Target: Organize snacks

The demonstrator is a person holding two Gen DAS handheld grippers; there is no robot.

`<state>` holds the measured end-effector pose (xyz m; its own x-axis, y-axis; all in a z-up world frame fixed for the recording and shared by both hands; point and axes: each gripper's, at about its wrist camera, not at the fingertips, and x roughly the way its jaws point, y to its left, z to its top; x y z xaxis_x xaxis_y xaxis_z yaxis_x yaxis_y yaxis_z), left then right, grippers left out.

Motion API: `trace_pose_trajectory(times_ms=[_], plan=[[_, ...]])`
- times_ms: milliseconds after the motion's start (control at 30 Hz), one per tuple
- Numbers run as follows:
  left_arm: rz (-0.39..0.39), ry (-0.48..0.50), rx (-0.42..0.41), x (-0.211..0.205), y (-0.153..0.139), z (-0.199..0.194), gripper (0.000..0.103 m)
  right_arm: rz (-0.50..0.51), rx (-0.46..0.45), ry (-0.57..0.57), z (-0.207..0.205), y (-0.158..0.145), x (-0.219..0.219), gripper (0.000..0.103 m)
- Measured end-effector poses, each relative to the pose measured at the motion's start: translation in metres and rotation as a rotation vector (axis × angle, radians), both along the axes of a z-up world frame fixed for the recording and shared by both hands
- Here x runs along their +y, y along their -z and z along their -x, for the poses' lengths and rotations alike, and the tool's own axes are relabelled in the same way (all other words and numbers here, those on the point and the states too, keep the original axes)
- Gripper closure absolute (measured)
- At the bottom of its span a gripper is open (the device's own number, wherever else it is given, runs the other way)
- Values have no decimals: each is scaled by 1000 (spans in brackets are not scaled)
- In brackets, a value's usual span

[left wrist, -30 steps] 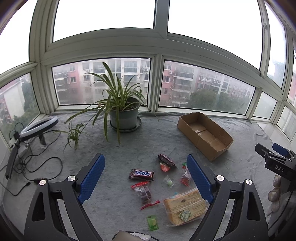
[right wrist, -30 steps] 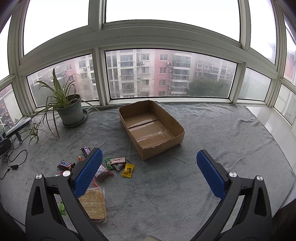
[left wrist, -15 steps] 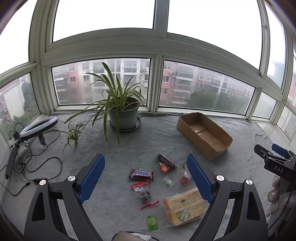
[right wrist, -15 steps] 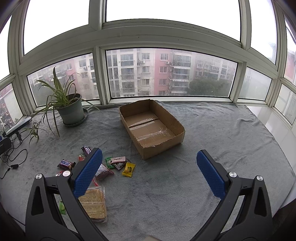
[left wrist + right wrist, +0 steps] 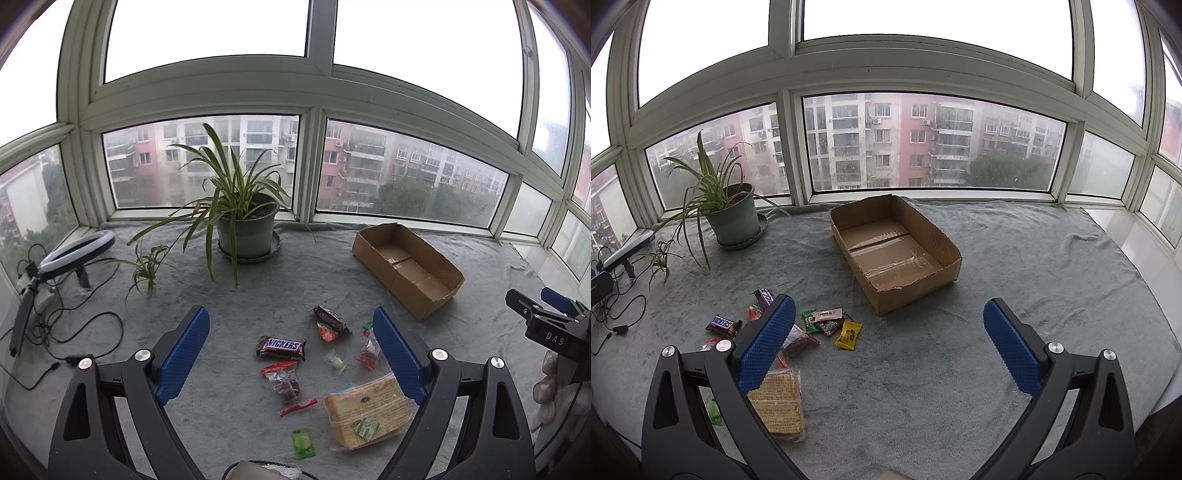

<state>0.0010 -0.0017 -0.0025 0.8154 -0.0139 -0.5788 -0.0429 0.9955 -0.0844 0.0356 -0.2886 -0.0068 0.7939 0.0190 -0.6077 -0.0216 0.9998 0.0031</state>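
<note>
Several snacks lie scattered on the grey blanket: a Snickers bar [image 5: 281, 348], a dark wrapped bar [image 5: 331, 318], a clear bag of dark pieces [image 5: 285, 382], a large cracker pack [image 5: 369, 413] and a small green sachet [image 5: 303, 443]. The right wrist view adds a yellow candy [image 5: 849, 335] and a pink-white wrapper [image 5: 827, 315]. An empty cardboard box [image 5: 942, 236] [image 5: 436, 291] sits beyond them. My left gripper [image 5: 291, 358] hangs open above the snacks, holding nothing. My right gripper [image 5: 890, 350] is open too, in front of the box, empty.
A potted spider plant [image 5: 245, 230] stands at the back by the windows. A ring light [image 5: 75, 251] and loose cables [image 5: 74, 332] lie at the far left. The right gripper's body [image 5: 546, 325] and a hand [image 5: 546, 391] show at the left view's right edge.
Both views have barely shifted; the box and snacks sit a touch lower in the right wrist view. Both grippers stay open and empty.
</note>
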Motion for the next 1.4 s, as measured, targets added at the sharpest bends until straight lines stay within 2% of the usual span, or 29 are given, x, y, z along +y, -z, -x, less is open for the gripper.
trace_pose_trajectory(times_ms=[533, 800, 967, 1133, 1233, 1400], plan=[[-10, 21, 23, -3, 6, -2, 13, -11, 52, -24, -7, 9, -1, 0], [0, 43, 66, 1, 19, -5, 13, -96, 126, -139, -13, 26, -5, 0], [59, 74, 136, 10, 39, -8, 13, -185, 247, -247, -22, 53, -3, 0], [131, 126, 250, 13, 69, -14, 14, -213, 364, -333, -27, 88, 13, 0], [193, 172, 320, 10, 86, -17, 15, -269, 430, -380, -28, 107, 21, 0], [279, 235, 426, -3, 112, -24, 22, -316, 523, -421, -34, 136, 35, 0]])
